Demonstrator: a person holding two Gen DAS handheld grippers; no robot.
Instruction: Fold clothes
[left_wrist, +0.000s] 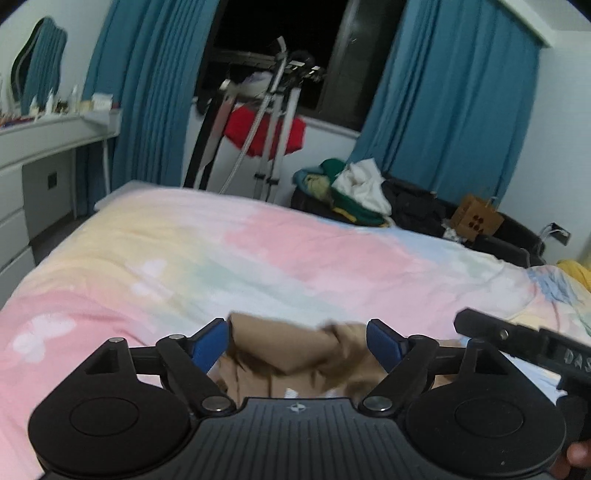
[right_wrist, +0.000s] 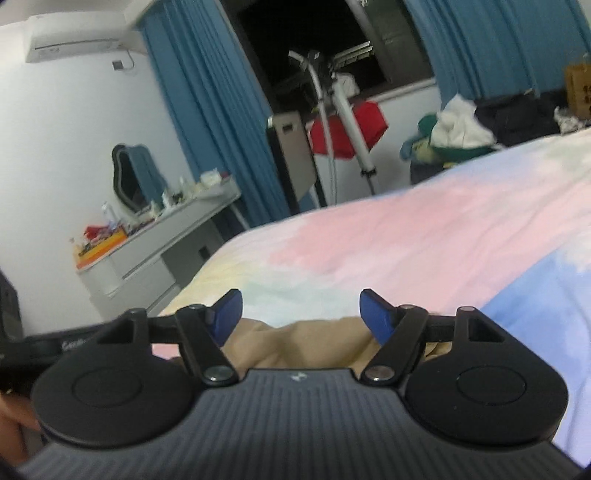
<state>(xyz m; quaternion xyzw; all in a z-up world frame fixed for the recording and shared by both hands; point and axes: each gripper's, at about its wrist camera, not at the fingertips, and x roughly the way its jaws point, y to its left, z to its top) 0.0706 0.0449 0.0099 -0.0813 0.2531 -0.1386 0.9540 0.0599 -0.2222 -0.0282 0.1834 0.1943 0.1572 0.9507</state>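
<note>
Tan garment (left_wrist: 295, 350), perhaps folded, on bedspread (left_wrist: 184, 258) beneath both level grippers, jaws apart.

- A tan garment (left_wrist: 295, 350) lies on a pastel bedspread (left_wrist: 184, 258), low and close in front of the left gripper (left_wrist: 297, 343), between its spread blue fingers without touching them.
- Its cloth is bunched, with a thick folded edge running across and creases beneath.
- In the right wrist view the same tan cloth (right_wrist: 303, 341) lies just under the right gripper (right_wrist: 301, 314), rumpled.
</note>
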